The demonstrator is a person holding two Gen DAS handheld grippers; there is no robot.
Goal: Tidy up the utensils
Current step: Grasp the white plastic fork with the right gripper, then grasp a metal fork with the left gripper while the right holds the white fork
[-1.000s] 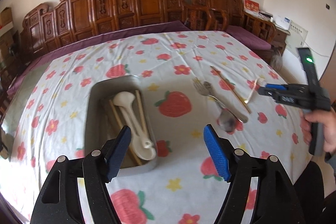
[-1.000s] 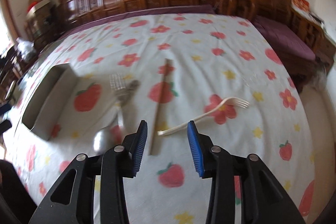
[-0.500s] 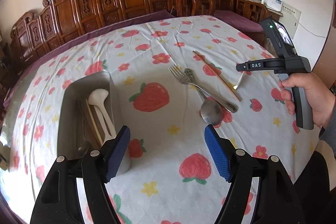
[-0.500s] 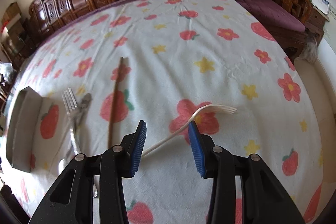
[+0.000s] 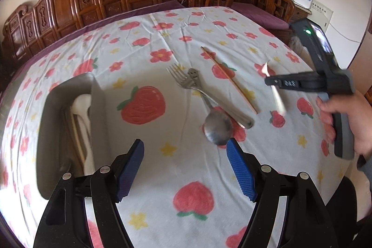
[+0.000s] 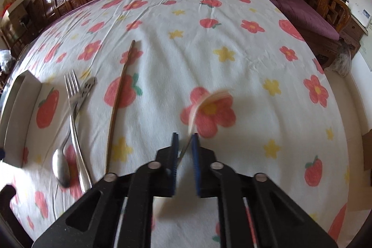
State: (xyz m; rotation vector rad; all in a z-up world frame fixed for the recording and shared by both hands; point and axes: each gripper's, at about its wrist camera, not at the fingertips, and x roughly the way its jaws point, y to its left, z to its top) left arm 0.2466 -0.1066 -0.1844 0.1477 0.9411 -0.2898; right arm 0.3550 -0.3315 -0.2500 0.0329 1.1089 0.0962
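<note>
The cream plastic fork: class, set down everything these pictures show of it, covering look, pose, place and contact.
The cream plastic fork is pale, thin and looks like light plastic. It is blurred, so its tines cannot be counted. Its handle end is pinched between the blue pads of the right tongs, whose jaws have just closed on it. The tined end reaches forward over a red flower on the tablecloth. Whether that end touches the cloth is unclear.

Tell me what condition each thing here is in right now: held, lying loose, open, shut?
Right gripper: jaws just closed, shut on the plastic fork.
Plastic fork: pinched by its handle, blurred.
Left gripper: open, holding nothing.
Metal fork: lying loose on the cloth.
Metal spoon: lying under the metal fork.
Chopstick: lying loose.
Metal tray: holds white spoons and chopsticks.
</note>
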